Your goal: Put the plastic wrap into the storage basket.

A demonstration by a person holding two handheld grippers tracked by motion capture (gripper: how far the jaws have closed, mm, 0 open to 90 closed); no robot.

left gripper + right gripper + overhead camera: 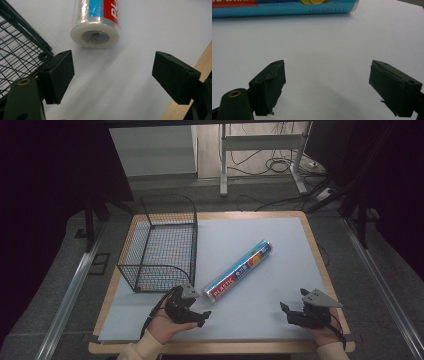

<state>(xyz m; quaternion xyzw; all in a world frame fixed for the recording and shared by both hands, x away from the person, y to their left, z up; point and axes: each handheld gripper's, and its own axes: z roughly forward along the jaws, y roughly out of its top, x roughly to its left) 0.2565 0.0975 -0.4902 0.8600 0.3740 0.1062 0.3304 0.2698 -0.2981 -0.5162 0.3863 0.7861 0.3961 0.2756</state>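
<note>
Basket: black wire basket (159, 242) on the left part of the table, open at the top, its near corner close to the left gripper; its mesh shows at the left edge of the left gripper view (17, 50)
Left gripper: left gripper (192, 312) held in a hand (162, 325) near the front edge, jaws spread wide with nothing between them, aimed at the near end of the roll
Roll look: roll of plastic wrap (237, 270) in a shiny clear sleeve, blue label with a red band reading PLASTIC in white, a fruit picture toward the far end; white end face with a hollow core (95, 36)
Roll place: lying on the mat at mid table, just right of the basket, apart from both grippers
Roll axis: long axis diagonal, near end toward the front left, far end toward the back right
Right gripper: right gripper (292, 312) held in a hand (327, 332) at the front right, jaws spread wide, empty; the roll's side (287, 8) runs across the top of its view
Surface: pale blue-grey mat (280, 270) on a wooden table (315, 255)
Room: grey floor, dark curtains at both sides, a white desk frame (262, 150) and cables behind
</note>
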